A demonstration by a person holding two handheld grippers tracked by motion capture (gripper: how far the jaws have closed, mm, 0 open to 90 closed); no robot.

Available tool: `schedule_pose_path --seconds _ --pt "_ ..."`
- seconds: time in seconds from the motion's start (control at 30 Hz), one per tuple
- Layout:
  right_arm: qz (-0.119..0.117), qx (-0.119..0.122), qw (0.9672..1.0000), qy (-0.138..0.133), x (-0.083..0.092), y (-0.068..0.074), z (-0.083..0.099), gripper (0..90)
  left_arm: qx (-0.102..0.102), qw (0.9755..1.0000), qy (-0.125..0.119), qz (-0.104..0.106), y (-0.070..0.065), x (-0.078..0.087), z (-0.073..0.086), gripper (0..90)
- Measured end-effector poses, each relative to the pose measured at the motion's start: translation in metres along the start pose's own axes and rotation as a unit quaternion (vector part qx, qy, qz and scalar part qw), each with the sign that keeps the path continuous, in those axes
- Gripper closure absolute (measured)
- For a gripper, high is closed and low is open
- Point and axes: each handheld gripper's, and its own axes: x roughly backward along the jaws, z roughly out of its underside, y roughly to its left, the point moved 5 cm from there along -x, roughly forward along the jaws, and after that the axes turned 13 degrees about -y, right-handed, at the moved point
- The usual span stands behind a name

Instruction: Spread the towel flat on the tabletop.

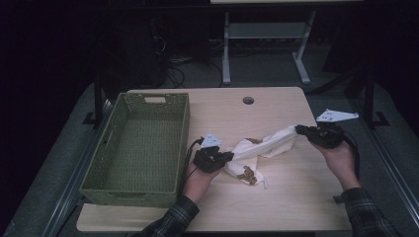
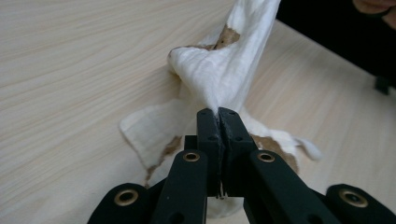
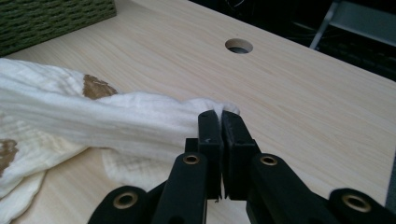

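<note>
A white cloth (image 1: 262, 147) with brown patches stretches across the middle of the wooden table (image 1: 276, 207). My left gripper (image 1: 228, 156) is shut on the cloth's near left end, pinching a fold of the cloth (image 2: 219, 79) between its jaws. My right gripper (image 1: 299, 129) is shut on the cloth's right end, lifted a little off the table, so the cloth (image 3: 116, 116) runs taut in a band between the two. Part of the cloth sags onto the table below the left gripper.
A green woven basket (image 1: 184, 143), nothing inside it, stands on the table's left side next to my left hand. A round cable hole (image 1: 248, 100) sits near the far edge. A desk frame (image 1: 267, 34) stands beyond the table.
</note>
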Motion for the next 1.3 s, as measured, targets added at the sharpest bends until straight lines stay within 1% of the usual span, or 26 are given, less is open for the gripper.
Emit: schedule_pose_path --seconds 0.03,0.07,0.1,0.13,0.2,0.3,0.33,0.37,0.4,0.43,0.5,0.57,0.63,0.7,0.8,0.83,0.9,0.93,0.97,1.0,1.07,1.1,1.13,1.2,1.27,1.3 --pt "0.001 -0.001 1.0 0.005 -0.005 -0.001 0.001 87.1 -0.002 1.0 0.007 -0.004 0.003 -0.002 0.001 87.6" --pt "0.002 0.001 1.0 0.01 -0.011 -0.002 0.003 87.1 0.001 0.9999 0.006 -0.011 0.005 -0.005 0.002 87.6" --pt "0.002 0.001 0.9999 0.014 -0.016 -0.003 0.004 87.1 -0.001 0.9998 0.012 -0.016 0.007 -0.007 0.003 87.5" --pt "0.001 -0.001 0.9998 0.019 -0.022 -0.003 0.006 87.1 -0.008 0.9996 0.018 -0.021 0.009 -0.01 0.004 87.5" --pt "-0.001 -0.001 0.9996 0.029 -0.032 -0.004 0.009 87.1 -0.008 0.9992 0.025 -0.029 0.012 -0.014 0.006 87.3" --pt "-0.004 -0.007 0.9989 0.047 -0.048 -0.004 0.017 86.6 -0.014 0.9982 0.038 -0.044 0.016 -0.02 0.011 83.5" --pt "-0.004 -0.006 0.9985 0.054 -0.052 -0.004 0.021 86.1 -0.015 0.9979 0.039 -0.048 0.017 -0.021 0.012 81.2" --pt "-0.004 -0.01 0.9981 0.061 -0.055 -0.003 0.024 83.5 -0.016 0.9977 0.039 -0.053 0.017 -0.021 0.013 78.2" --pt "-0.004 -0.009 0.9978 0.066 -0.058 -0.003 0.026 76.3 -0.022 0.9976 0.038 -0.054 0.017 -0.02 0.012 74.9" --pt "-0.008 -0.008 0.9976 0.068 -0.058 -0.002 0.027 71.5 -0.029 0.9973 0.038 -0.055 0.016 -0.018 0.011 71.2" --pt "-0.01 -0.004 0.9981 0.061 -0.054 -0.001 0.025 65.4 -0.04 0.9971 0.035 -0.055 0.013 -0.014 0.009 66.1" --pt "-0.013 -0.008 0.9986 0.051 -0.047 0.0 0.019 63.5 -0.044 0.9974 0.03 -0.048 0.008 -0.009 0.006 63.1" --pt "-0.016 -0.009 0.9989 0.042 -0.039 0.001 0.016 63.1 -0.047 0.9978 0.023 -0.04 0.001 -0.005 0.004 62.2" --pt "-0.021 -0.01 0.9988 0.044 -0.031 0.004 0.017 64.0 -0.048 0.9983 0.018 -0.027 -0.008 -0.003 0.003 62.2" --pt "-0.024 -0.01 0.9983 0.052 -0.021 0.007 0.021 64.6 -0.056 0.9982 0.019 -0.005 -0.02 -0.003 0.004 62.2" --pt "-0.028 -0.009 0.998 0.056 -0.018 0.009 0.023 66.1 -0.059 0.9981 0.02 0.003 -0.024 -0.004 0.006 62.2" --pt "-0.041 -0.014 0.9973 0.058 -0.014 0.013 0.026 68.9 -0.064 0.9976 0.022 0.014 -0.03 -0.008 0.008 62.2" --pt "-0.047 -0.012 0.9967 0.065 -0.013 0.016 0.028 69.4 -0.068 0.9971 0.028 0.019 -0.033 -0.009 0.01 62.2" --pt "-0.052 -0.011 0.9961 0.069 -0.014 0.018 0.03 70.1 -0.064 0.9973 0.025 0.023 -0.035 -0.011 0.011 62.0" --pt "-0.062 -0.016 0.9954 0.071 -0.014 0.022 0.032 70.9 -0.067 0.9969 0.028 0.028 -0.036 -0.012 0.013 61.8" --pt "-0.076 -0.024 0.9938 0.076 -0.017 0.03 0.037 71.6 -0.066 0.9968 0.031 0.033 -0.04 -0.016 0.017 61.7" --pt "-0.08 -0.021 0.9931 0.083 -0.018 0.035 0.04 72.0 -0.066 0.9967 0.033 0.035 -0.042 -0.018 0.019 61.6" --pt "-0.082 -0.012 0.9925 0.09 -0.02 0.039 0.042 72.0 -0.07 0.9961 0.039 0.038 -0.043 -0.02 0.022 61.6" --pt "-0.082 -0.01 0.9912 0.103 -0.024 0.044 0.047 72.0 -0.075 0.9953 0.047 0.041 -0.047 -0.025 0.026 61.1" --pt "-0.076 0.002 0.9907 0.112 -0.027 0.045 0.05 71.7 -0.081 0.9942 0.055 0.046 -0.049 -0.03 0.031 60.5" --pt "-0.075 0.006 0.991 0.111 -0.03 0.045 0.051 70.4 -0.077 0.9944 0.056 0.046 -0.05 -0.032 0.033 60.2"
